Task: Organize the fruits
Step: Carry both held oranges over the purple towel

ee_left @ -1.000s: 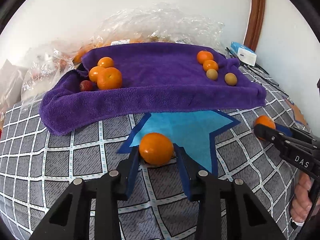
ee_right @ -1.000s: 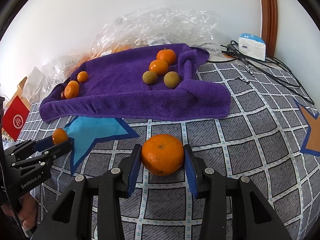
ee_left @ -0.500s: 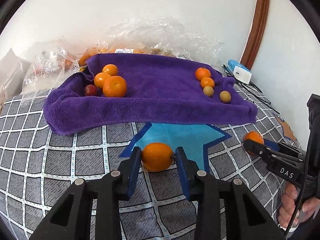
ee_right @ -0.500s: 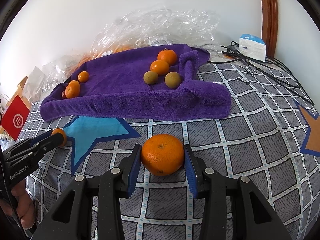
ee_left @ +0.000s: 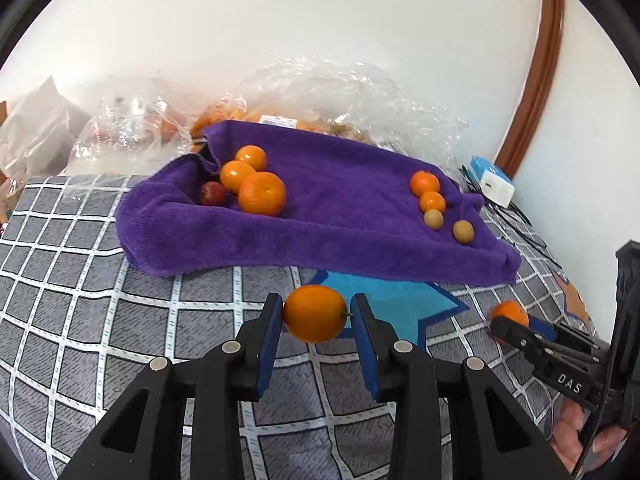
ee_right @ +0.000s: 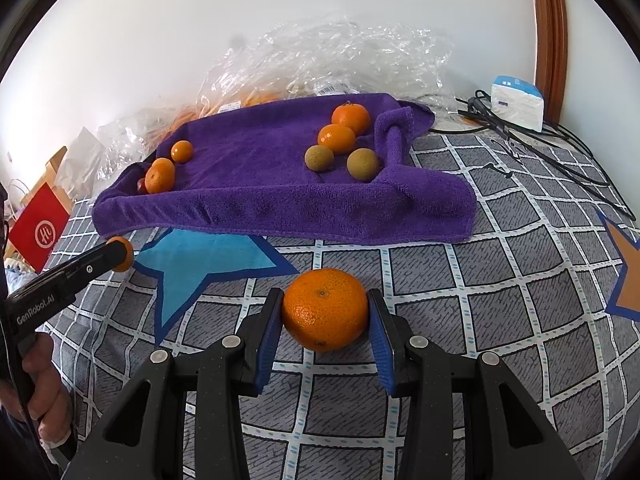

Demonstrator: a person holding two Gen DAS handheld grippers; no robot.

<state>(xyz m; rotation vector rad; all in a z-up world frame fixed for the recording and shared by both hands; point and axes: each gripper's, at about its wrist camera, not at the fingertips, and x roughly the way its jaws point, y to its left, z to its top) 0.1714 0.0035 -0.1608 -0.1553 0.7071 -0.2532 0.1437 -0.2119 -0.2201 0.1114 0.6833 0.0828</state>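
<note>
Both tongs were clamped on fruit, left tongs (ee_left: 316, 318) on a small orange (ee_left: 315, 319), right tongs (ee_right: 325, 312) on a mandarin (ee_right: 325, 309), the purple towel (ee_right: 256, 184) lying straight ahead of each.

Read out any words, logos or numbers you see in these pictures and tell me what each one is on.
"DAS": white letters on the right gripper body, left wrist view.
"GenRobot.AI": white letters on the left gripper body, right wrist view.
White circled logo, perhaps "Ht", uncertain: on the red bag.
Sticker labels on the plastic bags: too small to read.
Blue and white box: no legible print.
</note>
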